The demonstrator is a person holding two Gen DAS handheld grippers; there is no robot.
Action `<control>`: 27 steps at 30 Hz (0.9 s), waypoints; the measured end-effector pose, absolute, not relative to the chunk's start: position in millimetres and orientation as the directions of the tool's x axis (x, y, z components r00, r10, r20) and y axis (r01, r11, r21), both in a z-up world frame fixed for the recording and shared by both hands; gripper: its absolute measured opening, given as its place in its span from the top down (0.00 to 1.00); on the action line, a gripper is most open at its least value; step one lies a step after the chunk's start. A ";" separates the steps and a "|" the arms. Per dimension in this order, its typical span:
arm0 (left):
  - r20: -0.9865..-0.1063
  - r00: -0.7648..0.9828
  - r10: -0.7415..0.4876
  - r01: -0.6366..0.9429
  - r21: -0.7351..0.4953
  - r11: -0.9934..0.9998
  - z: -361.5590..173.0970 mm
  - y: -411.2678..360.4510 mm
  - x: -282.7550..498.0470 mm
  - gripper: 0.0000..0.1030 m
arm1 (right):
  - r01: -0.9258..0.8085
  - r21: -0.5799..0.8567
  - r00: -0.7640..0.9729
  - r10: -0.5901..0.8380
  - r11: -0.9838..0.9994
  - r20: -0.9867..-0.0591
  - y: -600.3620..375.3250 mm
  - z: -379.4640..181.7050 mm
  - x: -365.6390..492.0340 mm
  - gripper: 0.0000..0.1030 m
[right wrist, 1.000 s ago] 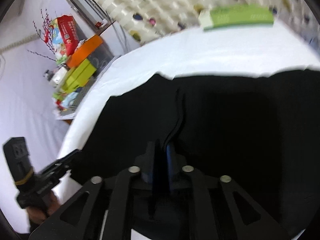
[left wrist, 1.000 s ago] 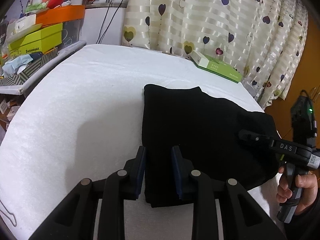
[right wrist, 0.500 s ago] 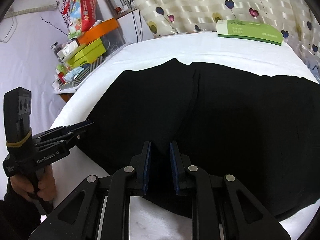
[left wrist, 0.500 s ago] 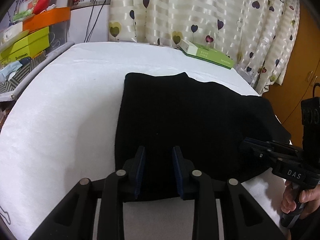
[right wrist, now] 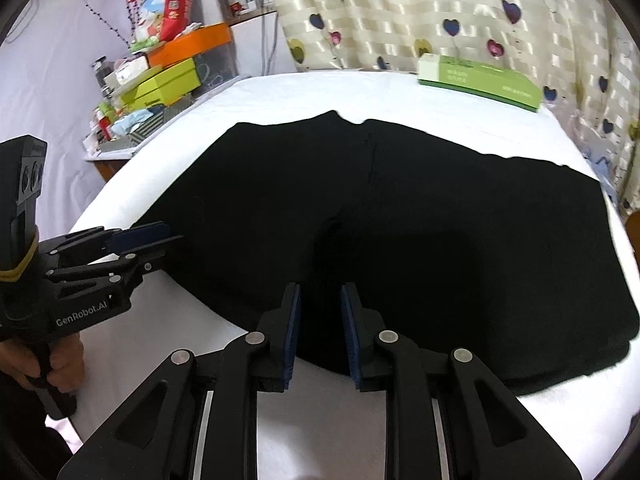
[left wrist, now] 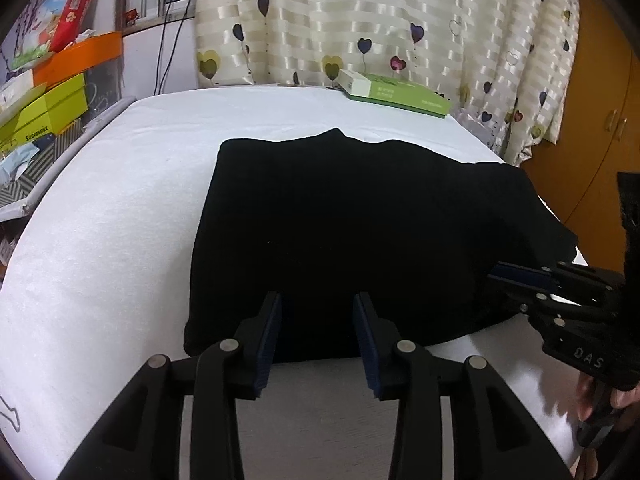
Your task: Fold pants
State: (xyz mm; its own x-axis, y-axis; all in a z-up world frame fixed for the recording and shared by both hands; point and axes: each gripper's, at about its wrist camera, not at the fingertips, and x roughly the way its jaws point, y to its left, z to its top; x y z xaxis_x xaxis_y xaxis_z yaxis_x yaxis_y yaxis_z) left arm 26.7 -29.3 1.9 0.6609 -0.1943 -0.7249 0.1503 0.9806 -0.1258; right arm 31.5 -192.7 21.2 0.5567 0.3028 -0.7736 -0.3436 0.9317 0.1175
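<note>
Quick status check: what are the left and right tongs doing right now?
Left tongs: open, holding nothing, at the near edge of the black pants.
Right tongs: open, holding nothing, also at the pants' near edge.

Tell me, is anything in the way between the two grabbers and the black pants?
Nothing visible is. The left gripper and the right gripper are both open at the near edge of the black pants, which lie flat on the white table. The green box sits far behind.
</note>
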 end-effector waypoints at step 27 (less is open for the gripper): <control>-0.726 0.663 -0.181 0.179 -0.080 0.980 -0.6 -51.9 19.3 0.49 | -0.218 0.156 0.615 0.259 0.964 -0.745 -241.2 30.1 -12.7 0.62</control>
